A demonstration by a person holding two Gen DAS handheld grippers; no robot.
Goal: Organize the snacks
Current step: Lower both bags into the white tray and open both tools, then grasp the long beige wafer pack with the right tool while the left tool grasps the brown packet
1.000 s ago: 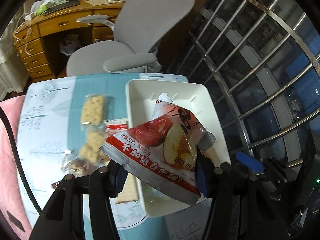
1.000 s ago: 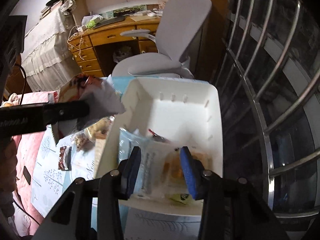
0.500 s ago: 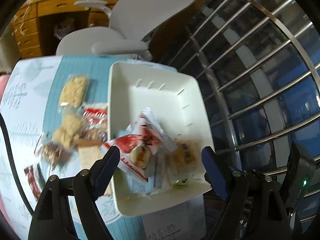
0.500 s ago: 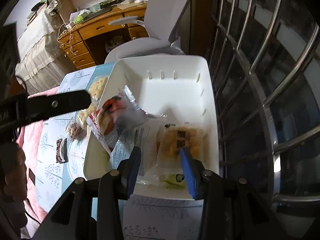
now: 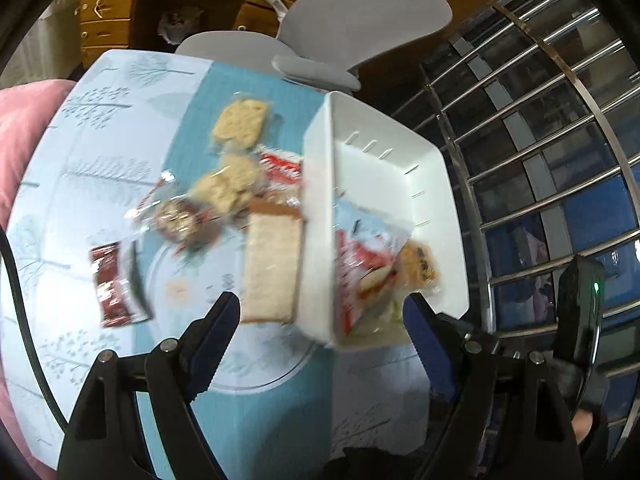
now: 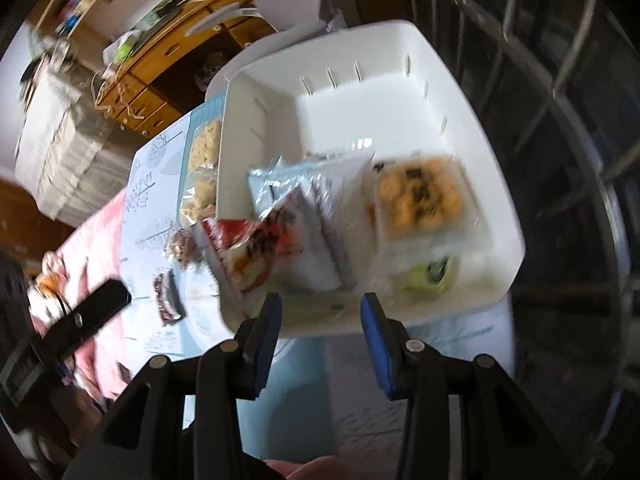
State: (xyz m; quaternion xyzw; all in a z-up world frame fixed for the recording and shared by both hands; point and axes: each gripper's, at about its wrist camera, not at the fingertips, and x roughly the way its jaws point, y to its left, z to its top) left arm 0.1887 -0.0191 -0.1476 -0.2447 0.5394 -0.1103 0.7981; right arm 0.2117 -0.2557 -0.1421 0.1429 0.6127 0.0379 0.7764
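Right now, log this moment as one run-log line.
left hand-held gripper: open, empty, over table | right hand-held gripper: shut, empty | red apple packet: in white bin | loose snacks: on tablecloth

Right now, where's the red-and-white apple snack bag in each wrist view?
Left wrist: the red-and-white apple snack bag lies inside the white bin, lower centre-right, against the near-left wall.
Right wrist: the same bag sits centre-left, at the bin's left wall, above the left finger of the right claw.
Shared landmark: the clear pack of orange biscuits, in the bin just right of the bag.
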